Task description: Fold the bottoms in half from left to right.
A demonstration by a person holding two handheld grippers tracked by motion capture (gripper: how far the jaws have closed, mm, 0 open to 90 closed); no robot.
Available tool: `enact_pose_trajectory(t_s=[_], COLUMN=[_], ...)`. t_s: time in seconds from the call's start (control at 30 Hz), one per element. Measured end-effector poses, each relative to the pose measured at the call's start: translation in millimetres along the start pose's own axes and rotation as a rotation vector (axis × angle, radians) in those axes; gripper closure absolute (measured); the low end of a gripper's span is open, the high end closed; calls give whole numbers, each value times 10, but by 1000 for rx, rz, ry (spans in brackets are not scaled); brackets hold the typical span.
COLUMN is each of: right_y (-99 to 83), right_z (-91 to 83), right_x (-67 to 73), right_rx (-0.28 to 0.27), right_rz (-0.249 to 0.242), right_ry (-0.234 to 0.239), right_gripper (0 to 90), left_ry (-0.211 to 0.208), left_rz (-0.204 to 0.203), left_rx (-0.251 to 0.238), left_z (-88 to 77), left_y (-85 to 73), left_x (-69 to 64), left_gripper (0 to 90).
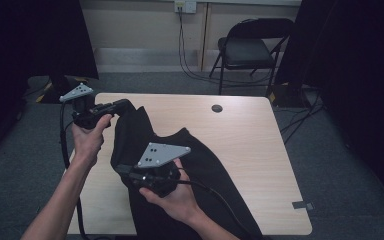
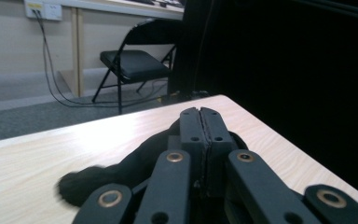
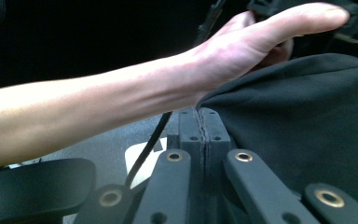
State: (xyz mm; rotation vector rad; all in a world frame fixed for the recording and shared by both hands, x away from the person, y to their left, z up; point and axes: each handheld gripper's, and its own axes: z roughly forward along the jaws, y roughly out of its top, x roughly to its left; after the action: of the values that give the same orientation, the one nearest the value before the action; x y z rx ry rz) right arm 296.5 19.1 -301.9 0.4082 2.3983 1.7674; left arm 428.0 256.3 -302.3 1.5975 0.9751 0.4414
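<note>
A black garment (image 1: 200, 165) lies spread on the light wood table (image 1: 250, 145), running from its upper left toward the near edge. My left gripper (image 1: 122, 106) is at the garment's far left corner, its jaws pressed together on the cloth. In the left gripper view the shut jaws (image 2: 200, 114) sit over a bunched fold of the garment (image 2: 121, 172). My right gripper (image 1: 121, 169) pinches the garment's left edge nearer to me. Its shut jaws (image 3: 199, 114) meet the edge of the garment (image 3: 298, 126), with the person's left forearm (image 3: 98, 112) crossing behind.
A round cable hole (image 1: 217, 108) sits near the table's far edge. Beyond the table stands a black folding chair (image 1: 252, 47), with cables hanging from a wall socket (image 1: 185, 6). Dark curtains flank both sides. The table's right half is bare wood.
</note>
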Motion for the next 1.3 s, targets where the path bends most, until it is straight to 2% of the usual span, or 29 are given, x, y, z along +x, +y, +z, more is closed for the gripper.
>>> enact_pose_trajectory(t_s=[0.03, 0.1, 0.13, 0.17, 0.2, 0.23, 0.27, 0.3, 0.33, 0.37, 0.4, 0.43, 0.47, 0.5, 0.53, 0.6, 0.73, 0.77, 0.8, 0.87, 0.93, 0.97, 1.0, 1.1, 1.13, 1.17, 1.23, 1.27, 1.3], right_y=[-19, -82, -233, -233, -293, -463, -527, -527, -645, -645, -747, -797, -844, -878, -878, -1001, -1121, -1242, -1242, -1397, -1518, -1655, -1655, -1839, -1899, -1899, -1953, -1953, -1965], right_z=[-16, -38, -79, -79, -103, -214, -277, -277, -413, -413, -544, -605, -663, -704, -704, -886, -1028, -1100, -1100, -1170, -1210, -1229, -1229, -1222, -1219, -1219, -1227, -1227, -1229], right_x=[-11, -42, -96, -96, -115, -177, -209, -209, -278, -278, -341, -368, -393, -414, -414, -496, -565, -589, -589, -614, -637, -670, -670, -696, -695, -695, -714, -714, -721], right_rx=[2, 8, 29, 29, 36, 50, 52, 52, 50, 50, 49, 51, 55, 56, 56, 60, 74, 106, 106, 138, 158, 186, 186, 248, 279, 279, 305, 305, 308], right_rz=[-2, 10, 39, 39, 48, 76, 95, 95, 121, 121, 145, 152, 159, 165, 165, 189, 209, 219, 219, 240, 257, 274, 274, 295, 291, 291, 295, 295, 297], right_ry=[-7, -19, -38, -38, -45, -70, -83, -83, -114, -114, -143, -162, -180, -189, -189, -228, -262, -282, -282, -303, -318, -334, -334, -339, -339, -339, -343, -343, -347], right_gripper=[893, 893, 893, 893, 893, 893, 893, 893, 893, 893, 892, 892, 892, 892, 892, 893, 893, 892, 892, 892, 892, 892, 892, 892, 892, 892, 892, 892, 892], left_ry=[0, 2, -9, -9, -14, -27, -31, -31, -40, -40, -32, -32, -41, -41, -41, -46, -62, -66, -66, -81, -92, -100, -100, -115, -123, -123, -110, -92, -94], left_rz=[0, 2, -13, -13, -22, -21, -18, -18, -10, -10, 7, 7, 14, 14, 17, 24, 31, 39, 39, 12, 18, 2, 2, 16, 26, 26, 34, 32, 28], left_rx=[0, 45, 68, 68, 94, 130, 145, 145, 182, 182, 215, 215, 229, 229, 226, 229, 241, 257, 257, 259, 274, 279, 279, 298, 297, 297, 278, 267, 249], left_z=[0, 120, 235, 235, 343, 468, 542, 542, 693, 693, 836, 836, 952, 952, 1019, 1149, 1277, 1343, 1343, 1402, 1457, 1496, 1496, 1546, 1568, 1568, 1566, 1547, 1512], left_y=[0, -137, -283, -283, -402, -518, -571, -571, -645, -645, -687, -687, -705, -705, -706, -697, -734, -789, -789, -854, -912, -982, -982, -1040, -1046, -1046, -1040, -1025, -1003], left_x=[0, -22, -28, -28, -50, -87, -120, -120, -187, -187, -258, -258, -313, -313, -353, -419, -458, -460, -460, -441, -437, -446, -446, -484, -505, -505, -531, -538, -531], left_gripper=[895, 895, 895, 895, 895, 895, 894, 895, 894, 894, 895, 894, 894, 894, 894, 894, 894, 894, 894, 894, 893, 892, 892, 889, 873, 858, 703, 703, 639])
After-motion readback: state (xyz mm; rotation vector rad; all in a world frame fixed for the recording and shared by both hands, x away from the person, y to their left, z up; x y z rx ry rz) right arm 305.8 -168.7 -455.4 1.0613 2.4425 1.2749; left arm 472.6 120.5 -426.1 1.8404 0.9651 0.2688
